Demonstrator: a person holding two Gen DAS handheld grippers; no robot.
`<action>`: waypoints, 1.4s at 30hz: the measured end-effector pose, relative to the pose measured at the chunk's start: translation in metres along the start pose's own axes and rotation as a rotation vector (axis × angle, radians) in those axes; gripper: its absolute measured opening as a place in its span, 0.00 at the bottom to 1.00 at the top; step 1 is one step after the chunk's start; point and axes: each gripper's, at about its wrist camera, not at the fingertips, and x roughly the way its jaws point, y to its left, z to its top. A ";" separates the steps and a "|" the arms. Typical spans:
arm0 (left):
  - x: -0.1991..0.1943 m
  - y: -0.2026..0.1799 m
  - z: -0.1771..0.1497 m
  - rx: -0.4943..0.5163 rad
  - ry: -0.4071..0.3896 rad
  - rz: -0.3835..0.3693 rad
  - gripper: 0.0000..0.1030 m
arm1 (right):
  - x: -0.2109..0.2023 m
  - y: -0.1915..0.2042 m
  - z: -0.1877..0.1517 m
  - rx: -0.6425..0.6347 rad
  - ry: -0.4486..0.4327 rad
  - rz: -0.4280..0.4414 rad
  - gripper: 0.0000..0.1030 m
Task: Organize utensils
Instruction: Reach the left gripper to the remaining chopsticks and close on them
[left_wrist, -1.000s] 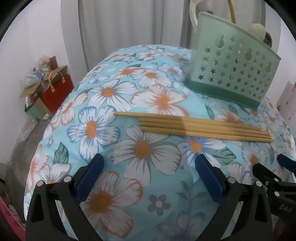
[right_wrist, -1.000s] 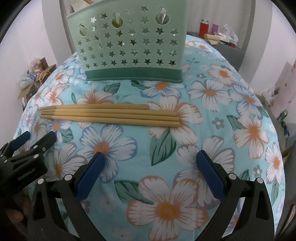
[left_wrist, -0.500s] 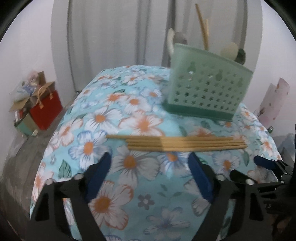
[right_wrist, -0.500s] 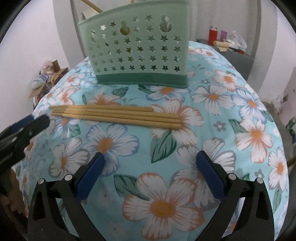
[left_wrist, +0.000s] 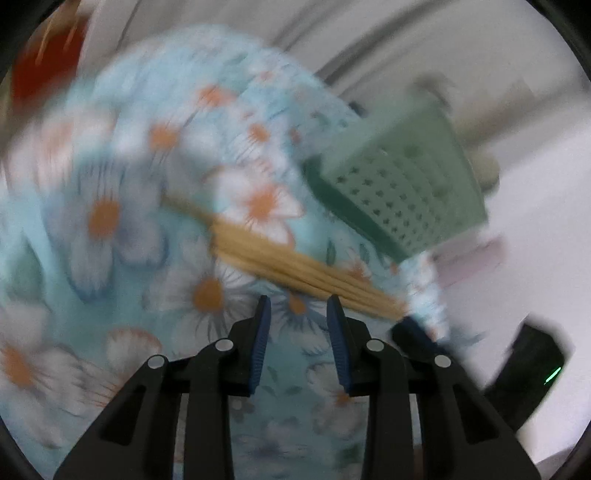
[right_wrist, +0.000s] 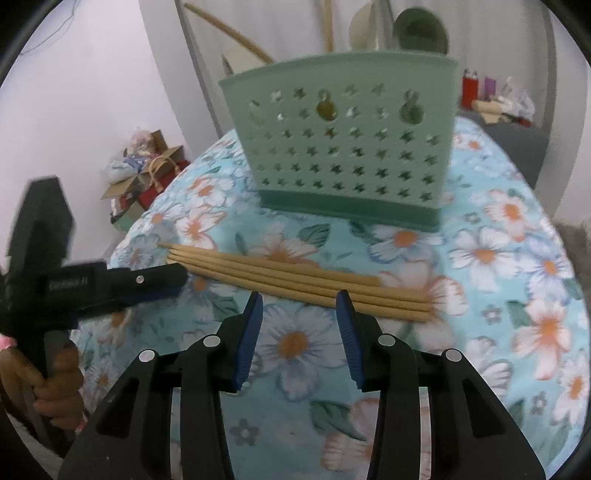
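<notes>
Four wooden chopsticks (right_wrist: 295, 280) lie side by side in a tight bundle on the floral tablecloth (right_wrist: 498, 258), in front of the green perforated utensil holder (right_wrist: 343, 147) and apart from it. In the right wrist view the bundle runs from upper left to lower right across the cloth.

Right gripper (right_wrist: 299, 299): jaws have just been closing and now stand partly apart. Nothing is between the blue pads; only cloth shows in the gap. The chopsticks lie just beyond the fingertips, crossing in front of them. No contact is visible.

Left gripper (left_wrist: 297, 302): jaws have likewise just been closing and stand narrowly apart with nothing between them. This view is heavily blurred. The bundle (left_wrist: 295, 266) lies just ahead of the fingertips, slanting down toward the right, and its lower right end sits near the table edge. In the right wrist view the left gripper (right_wrist: 173, 280) enters from the left, held in a hand (right_wrist: 55, 387), and its tip is right at the left end of the bundle; whether it touches the sticks cannot be told.

The holder stands upright on the cloth, with long-handled utensils (right_wrist: 417, 29) rising from it. A red bag and boxes (right_wrist: 144, 184) sit on the floor beyond the table
</notes>
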 end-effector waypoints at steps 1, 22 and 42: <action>0.002 0.010 0.002 -0.069 0.009 -0.039 0.29 | 0.003 0.001 0.000 0.004 0.008 0.003 0.38; 0.001 0.058 0.004 -0.473 -0.033 -0.185 0.10 | -0.004 -0.017 -0.011 0.062 0.007 -0.016 0.38; -0.016 0.068 -0.013 -0.611 0.010 -0.241 0.32 | -0.010 -0.018 -0.014 0.084 -0.007 0.011 0.38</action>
